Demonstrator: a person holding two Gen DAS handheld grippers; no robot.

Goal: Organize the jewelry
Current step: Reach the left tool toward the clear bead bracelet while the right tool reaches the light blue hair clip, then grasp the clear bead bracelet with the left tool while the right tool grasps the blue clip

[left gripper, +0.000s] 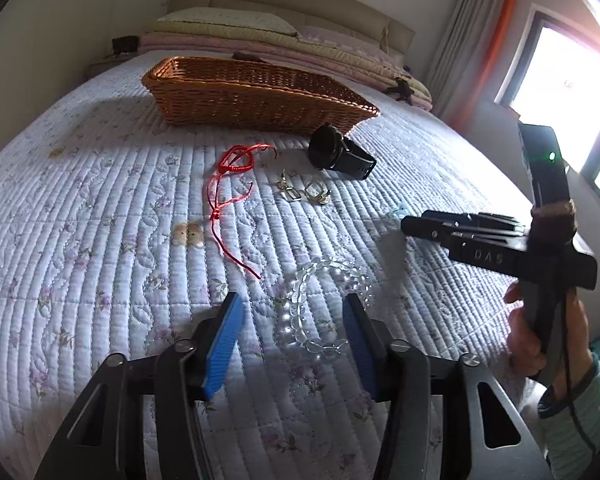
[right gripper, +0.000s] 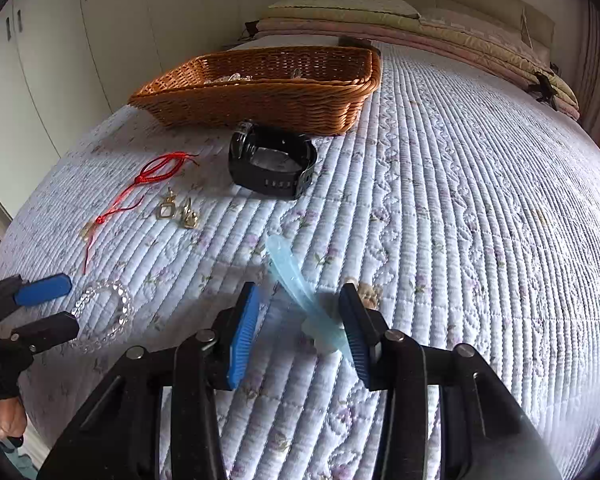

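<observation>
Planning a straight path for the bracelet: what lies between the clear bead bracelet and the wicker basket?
In the left wrist view, the gold earrings and the black watch lie between the clear bead bracelet and the wicker basket.

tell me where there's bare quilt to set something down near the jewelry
Bare quilt lies right of the watch and basket. It is crowded left of the watch: red cord, gold earrings, clear bead bracelet.
</observation>
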